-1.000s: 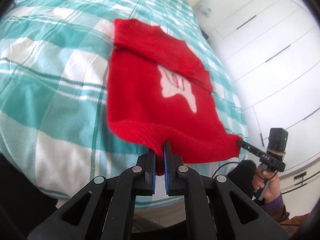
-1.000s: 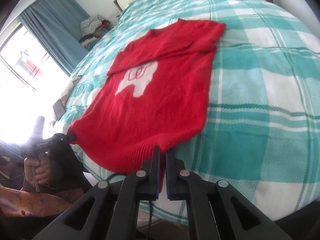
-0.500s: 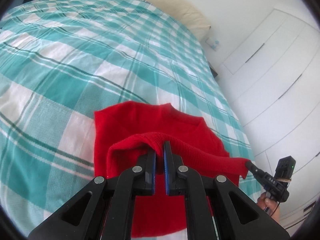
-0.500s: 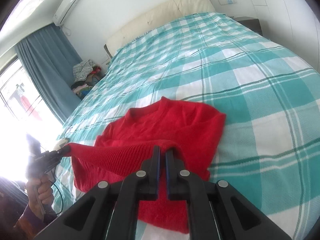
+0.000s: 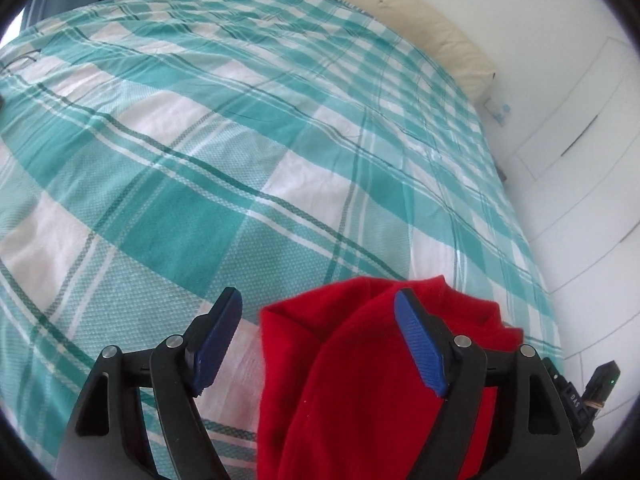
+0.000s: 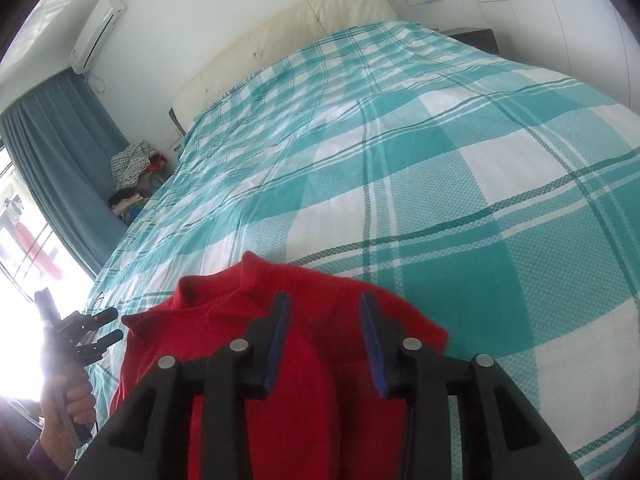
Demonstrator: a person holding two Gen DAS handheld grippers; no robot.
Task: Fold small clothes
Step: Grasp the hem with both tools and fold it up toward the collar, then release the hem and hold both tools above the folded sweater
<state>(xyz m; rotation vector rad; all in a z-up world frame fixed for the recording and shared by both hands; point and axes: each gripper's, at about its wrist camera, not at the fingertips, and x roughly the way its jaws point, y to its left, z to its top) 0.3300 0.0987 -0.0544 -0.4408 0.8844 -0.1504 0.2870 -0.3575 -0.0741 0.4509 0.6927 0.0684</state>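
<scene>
A small red knitted sweater (image 5: 360, 380) lies folded over on itself on the teal and white checked bed (image 5: 240, 160). My left gripper (image 5: 320, 344) is open above its left part and holds nothing. My right gripper (image 6: 325, 340) is open above the right part of the sweater (image 6: 320, 400) and holds nothing. The left gripper also shows at the left edge of the right wrist view (image 6: 100, 326), held in a hand. The right gripper shows at the lower right of the left wrist view (image 5: 580, 404).
A cream headboard (image 6: 304, 24) stands at the far end of the bed. Blue curtains (image 6: 60, 168) and a pile of clothes (image 6: 134, 168) are on the left. White wardrobe doors (image 5: 580, 140) are on the right.
Both grippers carried the sweater's hem up and forward over its top, folding it in half. Both then opened and let go of the hem.
</scene>
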